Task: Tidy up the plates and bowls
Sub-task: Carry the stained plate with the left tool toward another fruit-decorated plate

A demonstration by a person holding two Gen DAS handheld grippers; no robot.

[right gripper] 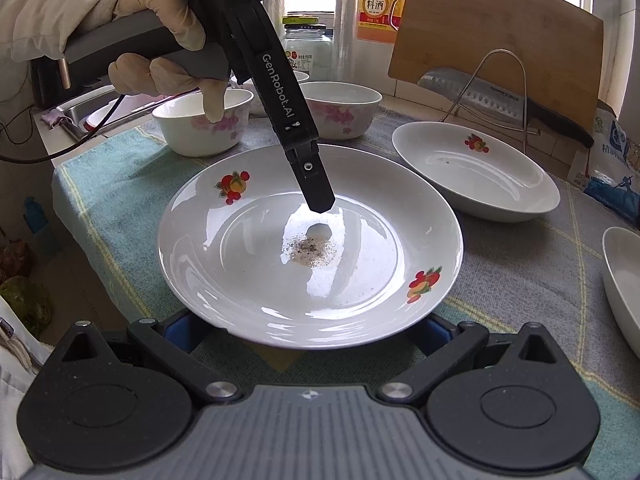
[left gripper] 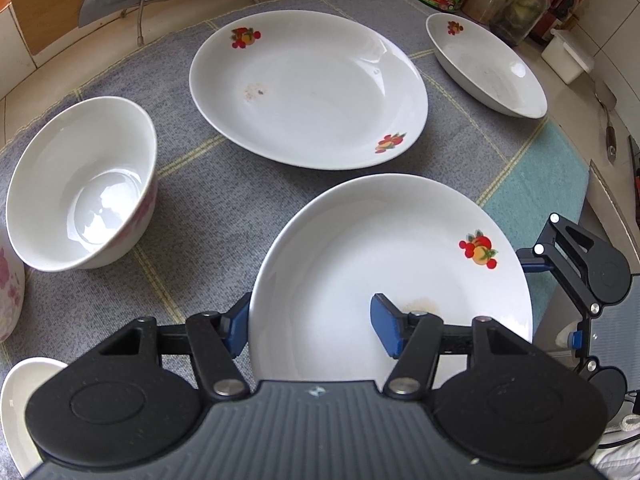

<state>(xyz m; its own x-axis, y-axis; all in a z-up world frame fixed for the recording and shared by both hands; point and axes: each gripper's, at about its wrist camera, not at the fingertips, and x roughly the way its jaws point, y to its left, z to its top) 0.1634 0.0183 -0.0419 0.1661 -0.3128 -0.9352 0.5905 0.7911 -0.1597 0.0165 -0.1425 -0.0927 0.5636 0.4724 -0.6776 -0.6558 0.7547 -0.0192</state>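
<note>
A white plate with fruit prints (left gripper: 384, 264) lies nearest in the left wrist view; my left gripper (left gripper: 310, 330) is open astride its near rim, one blue finger (left gripper: 386, 330) above the plate and one (left gripper: 236, 330) outside it. The same plate (right gripper: 256, 280) fills the right wrist view, with the left gripper's finger (right gripper: 316, 188) over its middle. My right gripper (right gripper: 304, 332) is open, its fingers under the plate's near rim. Two more fruit-print plates (left gripper: 308, 88) (left gripper: 486, 64) and a white bowl (left gripper: 80, 184) sit beyond.
Two flowered bowls (right gripper: 200, 124) (right gripper: 340, 112) stand at the back on the checked cloth (left gripper: 208, 216). A cleaver on a wire rack (right gripper: 492, 96), a cutting board (right gripper: 496, 28), jars and bottles (left gripper: 516, 4) line the wall. A sink (right gripper: 84, 108) lies to the left.
</note>
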